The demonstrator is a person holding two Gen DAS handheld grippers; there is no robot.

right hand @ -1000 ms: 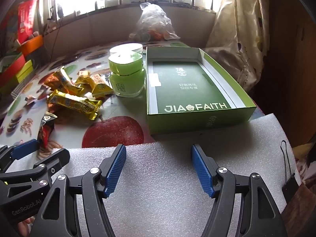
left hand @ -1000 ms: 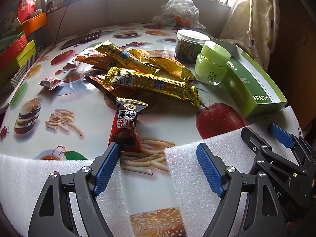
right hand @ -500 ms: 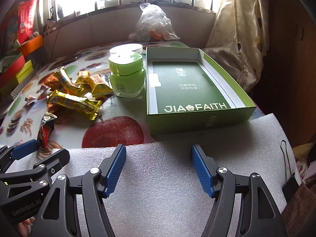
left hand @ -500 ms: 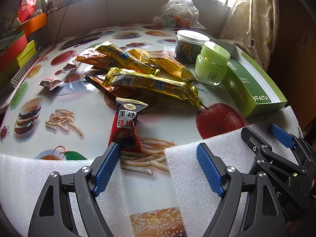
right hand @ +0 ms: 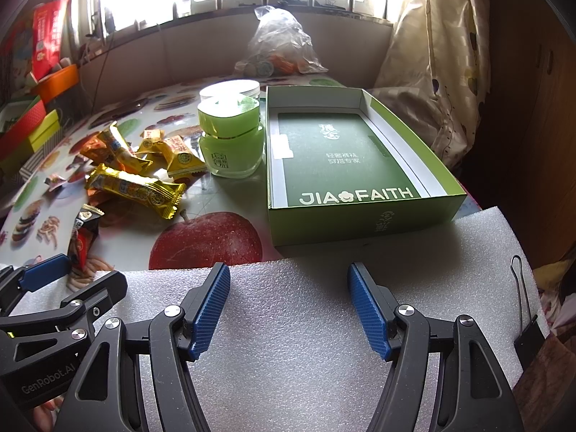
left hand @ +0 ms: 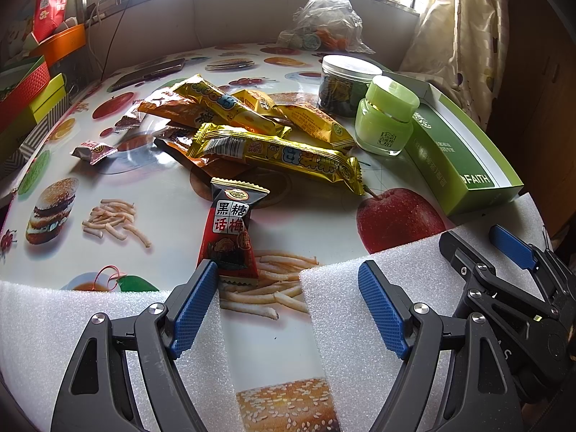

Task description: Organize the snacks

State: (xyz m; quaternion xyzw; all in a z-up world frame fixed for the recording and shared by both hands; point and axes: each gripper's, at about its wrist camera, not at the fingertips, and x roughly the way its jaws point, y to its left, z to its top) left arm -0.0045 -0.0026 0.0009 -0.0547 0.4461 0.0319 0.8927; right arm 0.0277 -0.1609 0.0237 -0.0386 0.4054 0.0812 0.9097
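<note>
A pile of yellow and orange snack packets (left hand: pixel 252 126) lies mid-table, with a long gold bar packet (left hand: pixel 280 154) in front. A red-black plum candy packet (left hand: pixel 230 234) lies just ahead of my left gripper (left hand: pixel 288 280), which is open and empty. An open green box (right hand: pixel 345 165) marked JIA FAITH sits ahead of my right gripper (right hand: pixel 288 280), also open and empty over white foam. The snack pile also shows in the right wrist view (right hand: pixel 136 169).
A green jar (left hand: pixel 385 115) and a clear jar with a white lid (left hand: pixel 345 82) stand beside the box. A plastic bag (left hand: pixel 324 21) sits at the back. Coloured boxes (left hand: pixel 25 90) line the left edge. White foam sheets (right hand: pixel 324 324) cover the near edge.
</note>
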